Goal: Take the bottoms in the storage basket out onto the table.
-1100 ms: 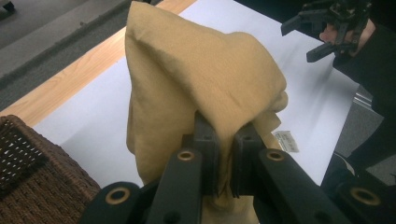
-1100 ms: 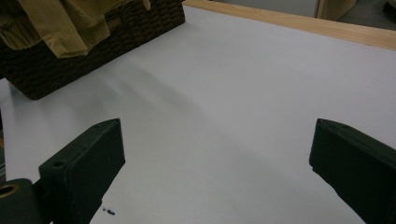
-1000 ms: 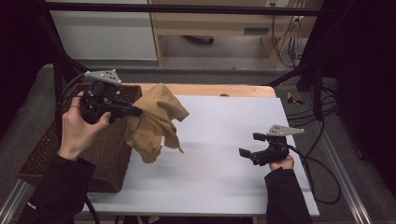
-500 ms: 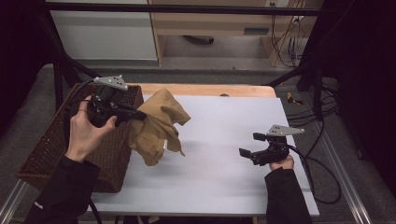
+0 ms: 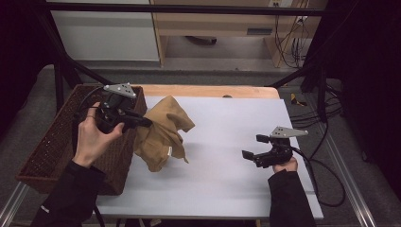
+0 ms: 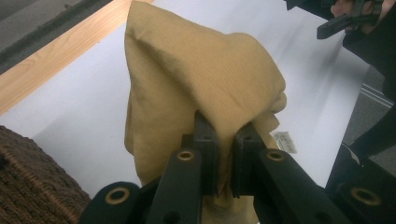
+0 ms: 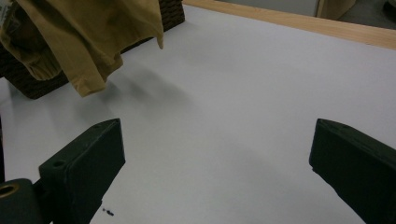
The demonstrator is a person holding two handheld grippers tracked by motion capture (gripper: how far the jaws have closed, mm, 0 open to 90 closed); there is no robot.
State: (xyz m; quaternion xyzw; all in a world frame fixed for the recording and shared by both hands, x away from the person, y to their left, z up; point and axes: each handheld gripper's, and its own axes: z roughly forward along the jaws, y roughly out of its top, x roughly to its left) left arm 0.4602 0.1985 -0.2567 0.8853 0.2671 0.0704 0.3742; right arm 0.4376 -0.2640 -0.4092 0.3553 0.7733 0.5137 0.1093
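My left gripper (image 6: 223, 154) is clamped tight on a fold of the one mustard-yellow cotton garment (image 5: 163, 132), which hangs with its long axis vertical beside the single dark brown wicker basket (image 5: 52, 142) and over the left end of the white table sheet (image 5: 236, 142); its lower hem appears to touch the sheet, though that is uncertain. My right gripper (image 5: 257, 152) rests well apart to the right, jaws wide and empty, so the left is nearer.
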